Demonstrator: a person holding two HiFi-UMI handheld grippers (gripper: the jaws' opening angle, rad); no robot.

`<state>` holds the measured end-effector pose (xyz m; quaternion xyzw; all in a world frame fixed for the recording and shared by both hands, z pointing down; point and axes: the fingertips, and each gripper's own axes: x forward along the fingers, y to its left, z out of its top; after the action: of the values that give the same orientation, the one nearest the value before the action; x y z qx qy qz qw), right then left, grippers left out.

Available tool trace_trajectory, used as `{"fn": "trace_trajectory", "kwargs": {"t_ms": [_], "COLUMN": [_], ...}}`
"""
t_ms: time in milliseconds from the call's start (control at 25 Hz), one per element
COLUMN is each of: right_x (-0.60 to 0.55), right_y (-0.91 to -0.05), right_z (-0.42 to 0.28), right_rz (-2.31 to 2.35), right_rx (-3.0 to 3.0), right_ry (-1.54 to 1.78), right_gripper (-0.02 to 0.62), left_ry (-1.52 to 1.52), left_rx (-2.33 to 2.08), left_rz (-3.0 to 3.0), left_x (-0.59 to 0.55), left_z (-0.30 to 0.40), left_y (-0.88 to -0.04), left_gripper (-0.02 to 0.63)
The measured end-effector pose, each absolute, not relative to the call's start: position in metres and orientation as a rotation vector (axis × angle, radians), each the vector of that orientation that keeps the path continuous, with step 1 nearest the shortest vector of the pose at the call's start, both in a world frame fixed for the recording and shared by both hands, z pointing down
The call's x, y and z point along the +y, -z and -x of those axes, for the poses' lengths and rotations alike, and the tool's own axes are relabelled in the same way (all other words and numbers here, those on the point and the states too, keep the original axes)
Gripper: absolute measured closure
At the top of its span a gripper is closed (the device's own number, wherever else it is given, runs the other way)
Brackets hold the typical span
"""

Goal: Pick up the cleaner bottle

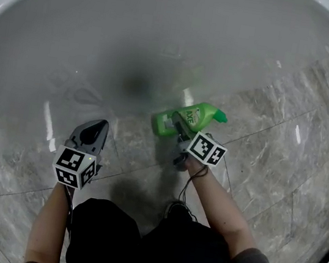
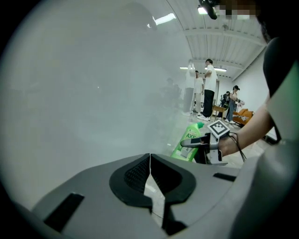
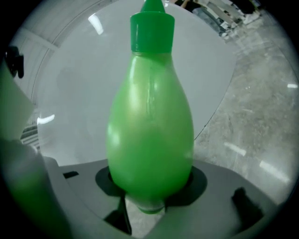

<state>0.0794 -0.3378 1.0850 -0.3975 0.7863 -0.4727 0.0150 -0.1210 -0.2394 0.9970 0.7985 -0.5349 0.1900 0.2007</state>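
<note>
Glossy green plastic cleaner bottle [image 3: 149,130], pear-shaped with a cylindrical cap, is clamped at its belly between the grey jaws of the right gripper [image 1: 181,130], beside the curved edge of a smooth white basin [image 1: 137,30]. Veined grey marble floor [image 1: 284,159] lies open to the right. The left gripper [image 2: 150,173], well apart, has its jaws together and empty. One bottle, two grippers.

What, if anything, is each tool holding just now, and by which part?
The right tool grips the green bottle by its wide lower body, near the base. The left tool is shut and holds nothing.
</note>
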Motion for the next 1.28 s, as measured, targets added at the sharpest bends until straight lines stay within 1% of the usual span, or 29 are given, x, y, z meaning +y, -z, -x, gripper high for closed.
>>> {"fn": "trace_trajectory", "kwargs": {"t_ms": [160, 440, 720, 960, 1120, 1280], "right_x": [-0.335, -0.332, -0.324, -0.267, -0.256, -0.231], "right_y": [-1.057, -0.979, -0.91, -0.794, -0.75, -0.668], "right_z": [-0.083, -0.091, -0.079, -0.106, -0.108, -0.115], "right_rz": [1.117, 1.004, 0.997, 0.941, 0.943, 0.903], "right_rx": [2.319, 2.259, 2.271, 2.317, 2.328, 2.348], "right_ry": [1.511, 1.46, 1.464, 1.452, 1.523, 1.53], "right_gripper": [0.394, 0.394, 0.394, 0.394, 0.394, 0.394], "left_ry": [-0.483, -0.406, -0.412, -0.471, -0.48, -0.447], "left_rx": [-1.49, -1.475, -1.412, -1.392, -1.354, -1.333], "left_rz": [-2.256, -2.289, -2.238, -2.177, -2.147, -2.15], "left_x": [-0.241, -0.237, -0.229, -0.18, -0.187, -0.182], "left_z": [0.118, 0.106, 0.111, 0.081, 0.073, 0.053], "left_y": [-0.986, -0.943, -0.907, -0.807, -0.757, -0.675], "left_gripper": [0.591, 0.591, 0.591, 0.591, 0.591, 0.591]}}
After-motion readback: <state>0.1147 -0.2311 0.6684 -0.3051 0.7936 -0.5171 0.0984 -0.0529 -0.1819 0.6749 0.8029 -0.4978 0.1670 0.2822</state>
